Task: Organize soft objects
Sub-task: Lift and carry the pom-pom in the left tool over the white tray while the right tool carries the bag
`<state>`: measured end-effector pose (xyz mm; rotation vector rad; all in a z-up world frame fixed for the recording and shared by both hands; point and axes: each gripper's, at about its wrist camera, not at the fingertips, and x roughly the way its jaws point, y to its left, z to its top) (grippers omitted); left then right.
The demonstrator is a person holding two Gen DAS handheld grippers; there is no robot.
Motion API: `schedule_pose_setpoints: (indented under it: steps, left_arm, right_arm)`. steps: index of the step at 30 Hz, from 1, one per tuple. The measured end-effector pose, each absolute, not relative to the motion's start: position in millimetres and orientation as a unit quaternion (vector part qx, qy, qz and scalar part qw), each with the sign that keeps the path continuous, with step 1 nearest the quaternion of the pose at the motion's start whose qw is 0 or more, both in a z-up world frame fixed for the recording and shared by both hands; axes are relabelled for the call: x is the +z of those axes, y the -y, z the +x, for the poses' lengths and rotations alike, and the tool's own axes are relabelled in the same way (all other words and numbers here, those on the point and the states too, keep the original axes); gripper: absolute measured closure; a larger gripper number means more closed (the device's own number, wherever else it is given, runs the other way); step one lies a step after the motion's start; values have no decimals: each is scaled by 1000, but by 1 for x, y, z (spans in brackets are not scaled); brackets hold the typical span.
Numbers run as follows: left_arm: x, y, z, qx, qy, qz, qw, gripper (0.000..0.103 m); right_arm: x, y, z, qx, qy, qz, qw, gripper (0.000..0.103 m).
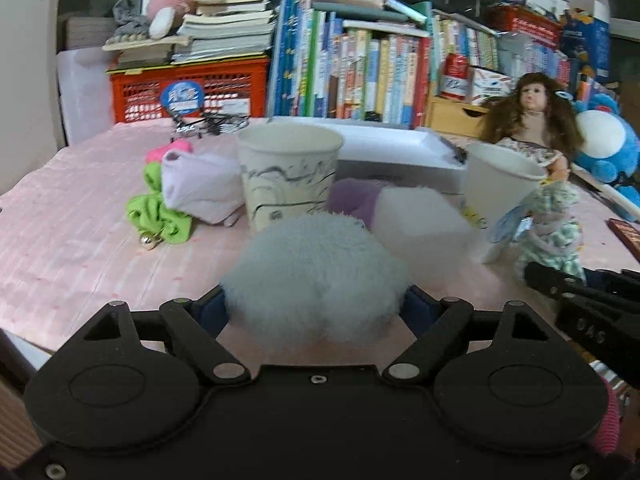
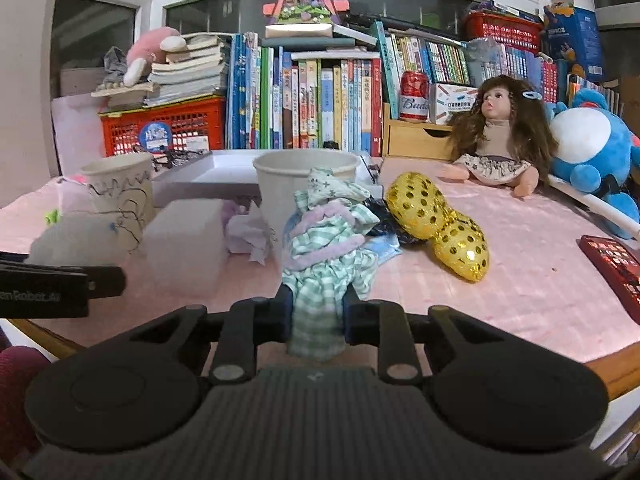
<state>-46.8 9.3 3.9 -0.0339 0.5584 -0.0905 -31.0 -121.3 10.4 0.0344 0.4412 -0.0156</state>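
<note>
Left wrist view, Inspector A: the left gripper (image 1: 316, 300) has its jaws spread wide around a pale fluffy pompom (image 1: 316, 276), pads against its sides. The pompom sits just short of the patterned paper cup (image 1: 288, 176) on the pink cloth (image 1: 72, 240).

Inspector B: Right wrist view: the right gripper (image 2: 316, 308) is clamped nearly closed on a green checked scrunchie bundle (image 2: 328, 248), directly before the plain white cup (image 2: 304, 180).

A: Step in hand, by my judgement: both items grasped, delivery to cups pending. Next move calls for lifting each clear of the rim, then releasing above the opening.

B: Noted. Only my view shows the gold sequinned item (image 2: 440, 220) and the crumpled lilac piece (image 2: 248, 232).

A: Only mine shows the green scrunchie (image 1: 160, 216) and the folded lilac cloth (image 1: 200, 188).
</note>
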Motion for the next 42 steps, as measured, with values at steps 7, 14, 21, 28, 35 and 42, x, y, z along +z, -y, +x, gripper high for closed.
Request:
schedule_pose_setpoints:
  steps: [7,14,21,28,35,42]
  left_arm:
    - [32,-7,-59,-90,-255,-19,962,19]
    - [82,-18,-52,-140,-245,-27,959,19]
    - [143,-50,-2,-166,-255,-69,950,19]
    - [176,-54,75,-178,-293,-72,937,19]
    - [176,-27,161,-177,-351,-61,918,19]
    - [139,4,243,-161,-433,-77,884,19]
  right_arm:
    - [32,128,-40,-10,-189,32,981,76]
    - [75,148,-35,-4,-143,59,988,76]
    - [123,164,1,30,-106,83,990,76]
    - [149,174,69,51,-147,104,982,76]
    - [140,165,147,79,-264,69,959,76]
    - [107,162,211,86,-386,83,915,75]
